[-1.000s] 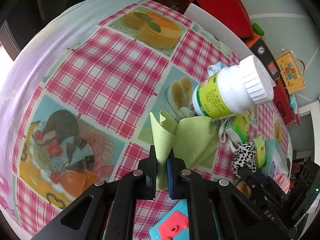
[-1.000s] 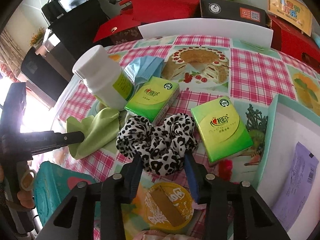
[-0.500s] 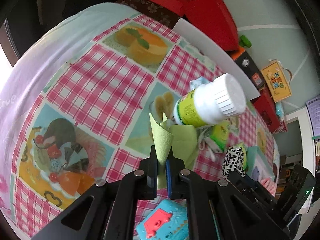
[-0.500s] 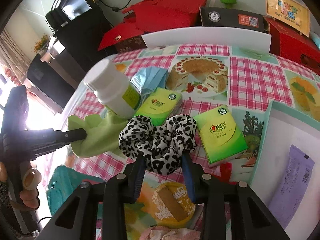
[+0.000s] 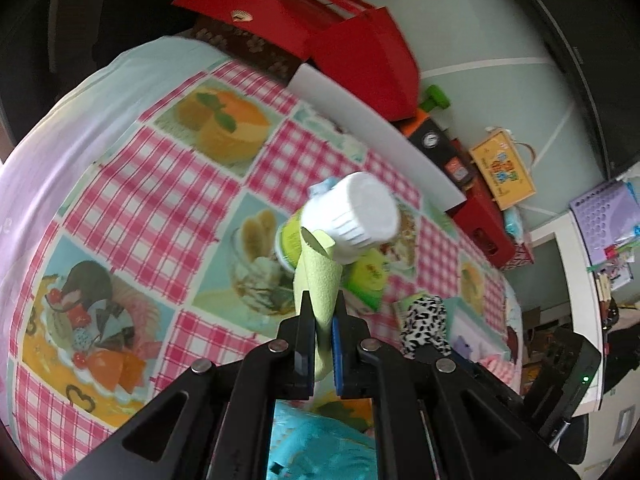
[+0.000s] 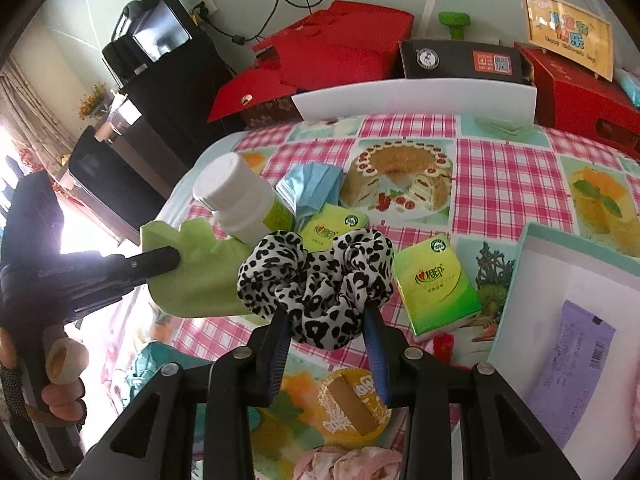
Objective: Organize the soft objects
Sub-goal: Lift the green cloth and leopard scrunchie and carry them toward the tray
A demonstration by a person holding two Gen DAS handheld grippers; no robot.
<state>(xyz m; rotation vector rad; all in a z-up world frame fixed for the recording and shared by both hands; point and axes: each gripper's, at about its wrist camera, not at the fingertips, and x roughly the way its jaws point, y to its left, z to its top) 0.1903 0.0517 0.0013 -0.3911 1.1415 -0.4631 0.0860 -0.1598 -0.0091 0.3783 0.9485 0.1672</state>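
While the counter (image 6: 500, 160) spreads out under its pink-checked oilcloth printed with cakes and fruit, everything else sits on it or hangs above it. At its far edge stands a white tray (image 6: 416, 96), with red boxes (image 6: 344, 48) and a black box (image 6: 460, 60) behind it. At the right edge lies a shallow teal-rimmed box (image 6: 516, 276) with a purple packet (image 6: 576, 360) inside.

Next in size, the left hand-held gripper (image 5: 320, 320) is clamped shut on a light green cloth (image 5: 318, 276), which stands up from the jaws as a rolled cone and is lifted clear of the oilcloth; in the right wrist view the same cloth (image 6: 200, 276) hangs from the black fingers beside a person's hand (image 6: 60, 372). The right hand-held gripper (image 6: 326, 332) grips a leopard-print scrunchie (image 6: 316, 276), its blue pads pressing the fabric from both sides, raised above the counter.

A white bottle (image 6: 240, 200) with a ribbed cap and green label stands just behind the cloth. Two green tissue packs follow: one (image 6: 436, 284) right of the scrunchie, one (image 6: 332, 226) behind it. A folded blue face mask (image 6: 312, 186) lies beside the bottle. A round yellow lid (image 6: 352, 404) lies below the right gripper's jaws.
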